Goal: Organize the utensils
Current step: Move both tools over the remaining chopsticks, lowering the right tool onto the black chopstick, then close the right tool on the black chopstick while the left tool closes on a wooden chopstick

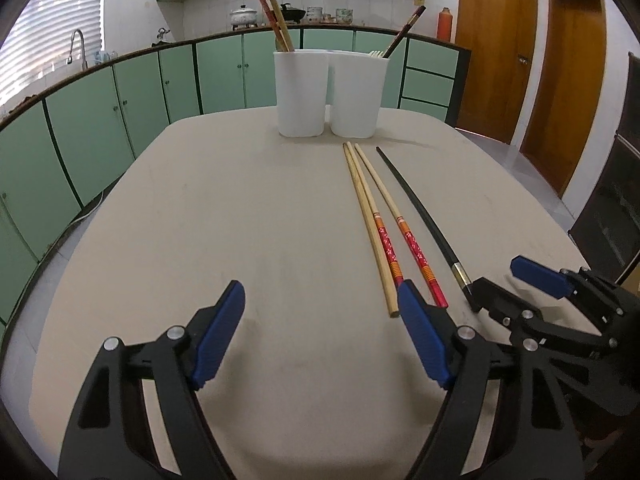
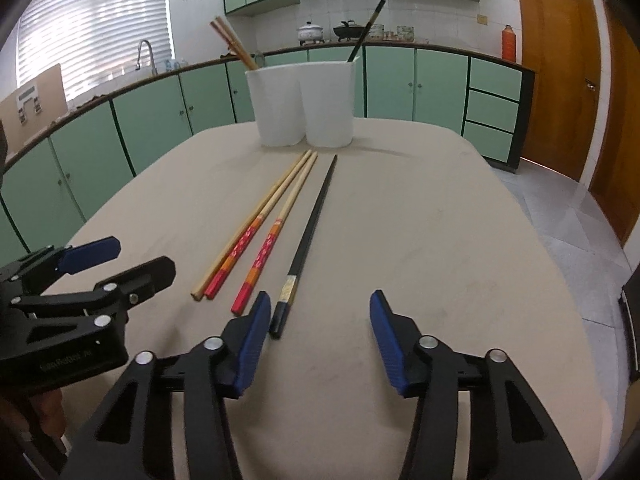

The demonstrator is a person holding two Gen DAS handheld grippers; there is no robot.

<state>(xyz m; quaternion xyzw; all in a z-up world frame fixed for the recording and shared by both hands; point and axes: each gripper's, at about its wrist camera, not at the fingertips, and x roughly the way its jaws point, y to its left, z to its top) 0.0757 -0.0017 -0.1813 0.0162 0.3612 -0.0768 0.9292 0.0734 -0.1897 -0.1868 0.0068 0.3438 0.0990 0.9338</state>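
Four chopsticks lie loose on the table (image 1: 200, 220), their tips toward two white cups (image 1: 300, 92) at its far edge: a plain wooden stick (image 1: 366, 216), two red-handled sticks (image 1: 412, 240) and a black stick (image 1: 416, 204). The cups stand touching, the left one holding wooden and red-handled sticks, the right one a dark stick.

Both tools hover near the table's near edge with jaws spread wide and nothing between them. The left gripper (image 1: 320, 300) is aimed at bare table, its right finger overlapping the butts of the red-handled sticks. The right gripper (image 2: 318, 304) faces the black stick, whose handle end (image 2: 280, 316) lies just beside its left finger rather than between the two.

Risk, as judged from this layout: the plain stick and one red-handled stick lie touching along much of their length, so a grasp there may lift two at once or flick one aside. The thin, round sticks lie flat on the table, and a closing pad could roll them away or toward the near edge. A long stick pinched at its butt may droop or swing, strike a cup rim and tip the light cup. The grippers also sit close together and could collide.
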